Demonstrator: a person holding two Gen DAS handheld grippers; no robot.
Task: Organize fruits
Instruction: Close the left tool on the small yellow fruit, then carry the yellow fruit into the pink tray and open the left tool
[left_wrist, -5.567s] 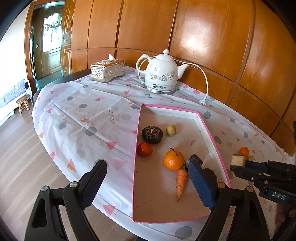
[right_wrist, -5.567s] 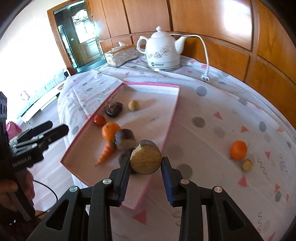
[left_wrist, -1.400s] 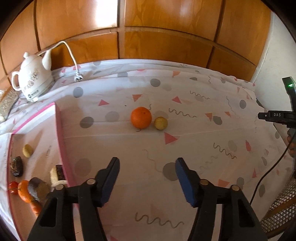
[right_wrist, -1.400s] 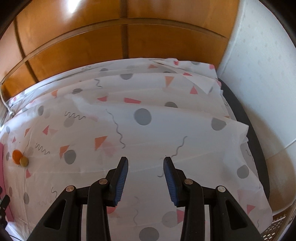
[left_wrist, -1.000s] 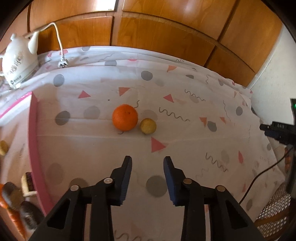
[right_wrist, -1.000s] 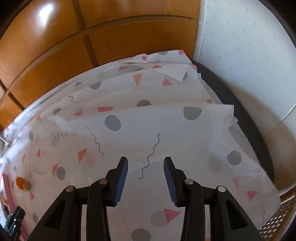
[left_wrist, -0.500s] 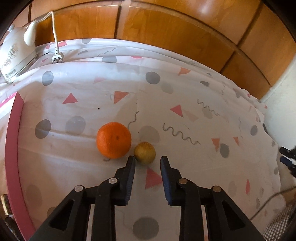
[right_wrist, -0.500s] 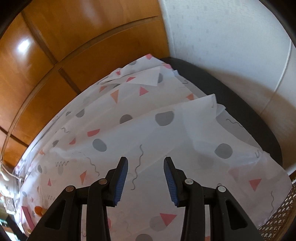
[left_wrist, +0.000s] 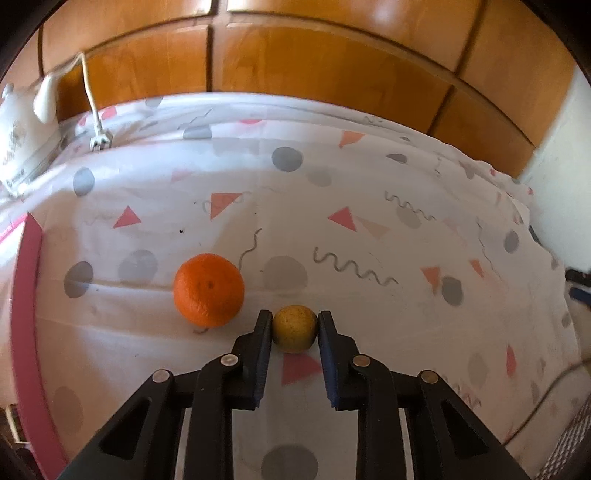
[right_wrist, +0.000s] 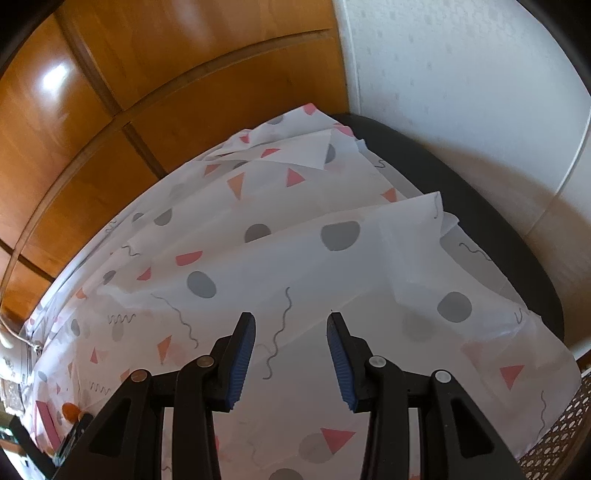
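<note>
In the left wrist view, my left gripper (left_wrist: 294, 322) is shut on a small round yellow-brown fruit (left_wrist: 294, 328) that rests on the patterned tablecloth. An orange (left_wrist: 208, 289) lies just left of it, close beside the left finger. The pink tray's rim (left_wrist: 29, 332) runs along the far left edge. In the right wrist view, my right gripper (right_wrist: 290, 325) is open and empty above the cloth near the table's far end. The orange (right_wrist: 69, 410) and the pink tray edge (right_wrist: 46, 419) show small at the lower left there.
A white kettle (left_wrist: 18, 136) with its cord and plug (left_wrist: 99, 142) stands at the back left. Wood panelling (left_wrist: 314, 66) backs the table. The bare dark table edge (right_wrist: 461, 206) and a white wall (right_wrist: 480, 92) lie at the right.
My left gripper moved forward and its fingers closed around the small yellow-brown fruit. My right gripper swung further toward the table's far end, still open.
</note>
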